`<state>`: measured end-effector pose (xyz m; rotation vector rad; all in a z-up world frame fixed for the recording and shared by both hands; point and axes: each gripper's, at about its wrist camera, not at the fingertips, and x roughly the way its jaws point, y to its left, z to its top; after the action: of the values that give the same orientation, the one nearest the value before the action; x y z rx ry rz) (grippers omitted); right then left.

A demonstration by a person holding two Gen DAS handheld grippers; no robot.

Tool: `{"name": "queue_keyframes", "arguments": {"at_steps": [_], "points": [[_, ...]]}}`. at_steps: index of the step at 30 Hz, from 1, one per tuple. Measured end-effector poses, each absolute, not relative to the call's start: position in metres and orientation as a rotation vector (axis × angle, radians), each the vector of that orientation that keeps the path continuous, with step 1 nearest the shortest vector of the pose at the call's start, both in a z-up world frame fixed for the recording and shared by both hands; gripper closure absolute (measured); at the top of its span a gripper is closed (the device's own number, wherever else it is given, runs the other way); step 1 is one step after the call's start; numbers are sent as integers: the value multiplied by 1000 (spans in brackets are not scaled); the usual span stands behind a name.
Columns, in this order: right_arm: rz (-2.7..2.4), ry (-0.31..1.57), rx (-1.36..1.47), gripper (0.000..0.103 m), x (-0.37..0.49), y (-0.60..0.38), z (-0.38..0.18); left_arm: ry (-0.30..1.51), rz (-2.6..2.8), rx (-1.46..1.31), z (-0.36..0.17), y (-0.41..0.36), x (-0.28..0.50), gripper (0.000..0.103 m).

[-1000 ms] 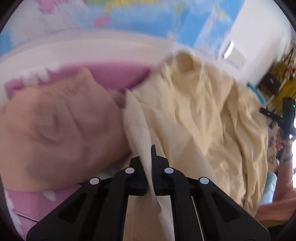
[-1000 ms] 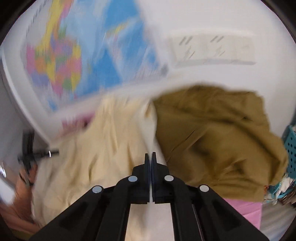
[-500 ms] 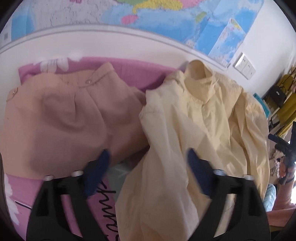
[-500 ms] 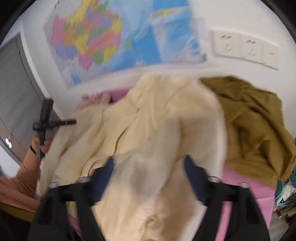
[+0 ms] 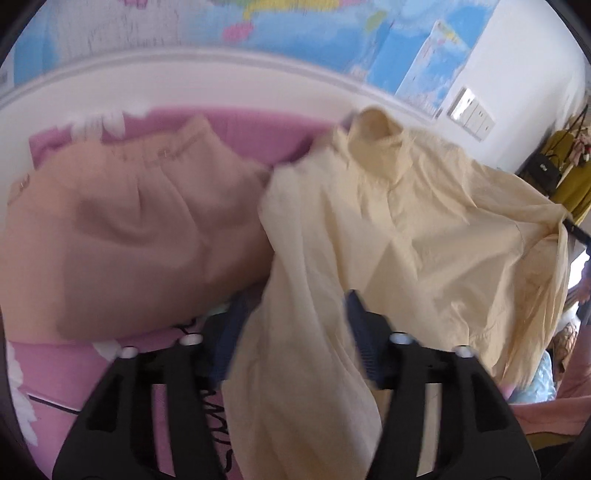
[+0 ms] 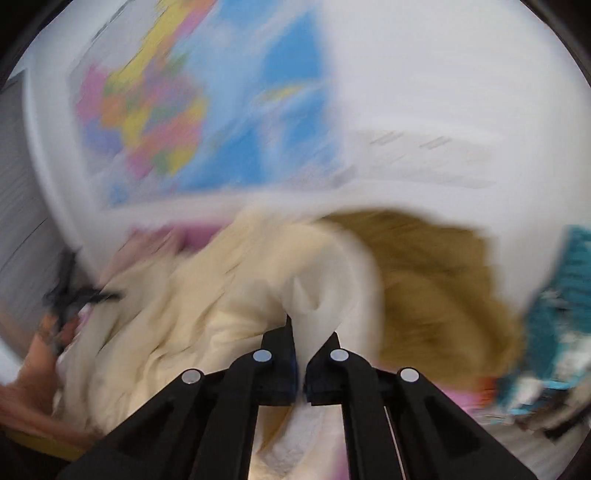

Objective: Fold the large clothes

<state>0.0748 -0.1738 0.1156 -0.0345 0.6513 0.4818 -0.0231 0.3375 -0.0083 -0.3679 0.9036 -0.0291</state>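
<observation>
While left gripper gapes over shirt, right gripper pinches it (blurred).

garments: three
- cream shirt: one, 3 o'clock
- tan garment: one, 9 o'clock
- olive garment: one

grippers: two
- left gripper
- right gripper

wall maps: two

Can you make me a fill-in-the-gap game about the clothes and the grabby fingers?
1. The cream shirt lies on a ____ sheet.
2. The left gripper has its fingers ____ around a sleeve.
3. The right gripper is ____ on the cream shirt.
4. On the wall behind the bed hangs a colourful ____.

Missing words: pink; open; shut; map
</observation>
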Motion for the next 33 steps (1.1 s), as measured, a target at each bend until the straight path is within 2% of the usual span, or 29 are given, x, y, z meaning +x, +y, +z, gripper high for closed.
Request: {"name": "queue_keyframes", "arguments": {"at_steps": [1,4,7,11,18,19,20,21,22,24,28,30,33], "points": [[442,646,-32,100,77,-194,122,887,-22,-359,-4,339,-24,25],[341,698,-69,100,98,-225,108,879,-18,-352,-4,343,-19,11],[243,827,-43,100,129,-248,53,928,-6,-382,-19,351,-8,11],[203,868,15,100,147,-254,9,1015,-78,-470,-45,354,4,8],[94,743,109,101,157,-283,31,1045,-160,-472,-54,348,-1,6],[81,764,102,100,163,-282,25,1030,-174,-450,-53,343,-2,11],[77,798,83,100,168,-282,18,1021,-176,-422,-53,339,-2,21],[65,827,58,100,173,-279,8,1025,-184,-396,-53,332,-1,53],[68,835,65,100,175,-279,1,1037,-165,-394,-55,330,0,78],[87,827,129,100,175,-286,-5,1033,-112,-402,-52,332,1,95],[135,833,162,100,164,-278,-9,882,12,-437,-7,350,-20,100],[199,783,185,100,145,-270,10,760,47,-462,32,363,-40,100],[319,718,210,100,116,-253,42,671,103,-438,84,366,-59,100]]}}
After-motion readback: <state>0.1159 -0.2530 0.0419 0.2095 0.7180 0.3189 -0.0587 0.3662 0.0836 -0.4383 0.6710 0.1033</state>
